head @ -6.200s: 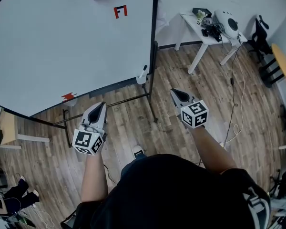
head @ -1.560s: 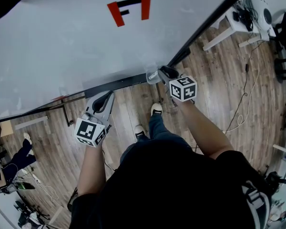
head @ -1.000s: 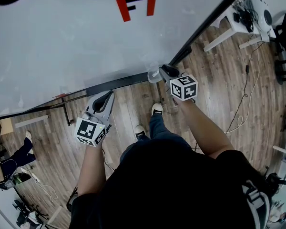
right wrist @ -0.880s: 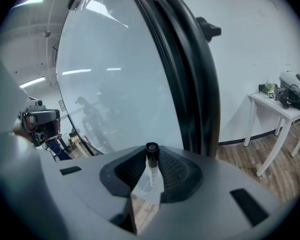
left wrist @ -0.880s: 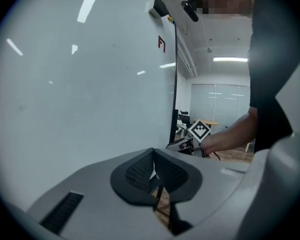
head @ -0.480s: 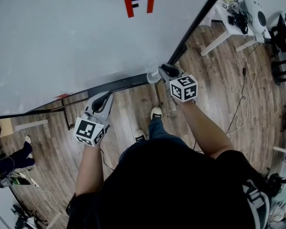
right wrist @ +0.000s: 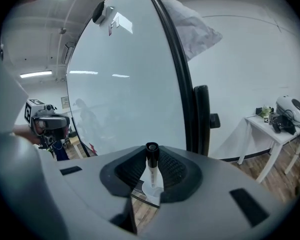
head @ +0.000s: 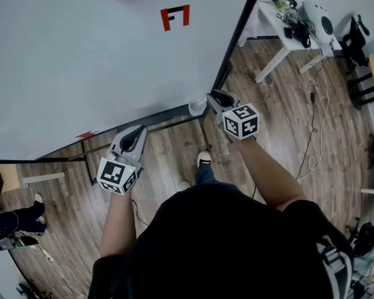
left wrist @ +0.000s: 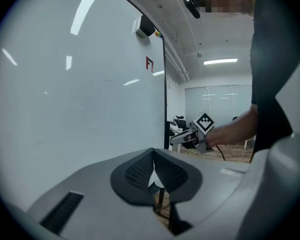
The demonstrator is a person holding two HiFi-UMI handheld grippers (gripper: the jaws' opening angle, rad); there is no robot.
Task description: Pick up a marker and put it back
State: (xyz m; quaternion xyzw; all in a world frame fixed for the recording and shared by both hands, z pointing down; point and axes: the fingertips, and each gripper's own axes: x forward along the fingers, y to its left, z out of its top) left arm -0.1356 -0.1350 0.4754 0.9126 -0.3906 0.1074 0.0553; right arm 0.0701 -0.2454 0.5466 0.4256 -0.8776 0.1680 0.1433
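A white marker [right wrist: 152, 170] with a black cap stands upright between the pads of my right gripper [right wrist: 151, 159], which is shut on it. Its lower end reaches into a white cup [right wrist: 151, 190] at the whiteboard's bottom right corner. In the head view the right gripper [head: 215, 98] sits right at that cup [head: 196, 108] and hides the marker. My left gripper [head: 132, 139] hangs lower left, apart from the board's rail. Its pads [left wrist: 140, 170] meet with nothing between them.
The big whiteboard [head: 81, 55] fills the upper left, with a red mark [head: 175, 17] and a black frame post [head: 234, 39]. A white table [head: 280, 27] with gear stands at the far right. A wooden floor lies below. Another person [head: 12, 220] sits at the lower left.
The person has walked up to the board, and the right gripper has gone to the cup and closed on the marker. Over the last second both grippers hold still; only the head view shifts.
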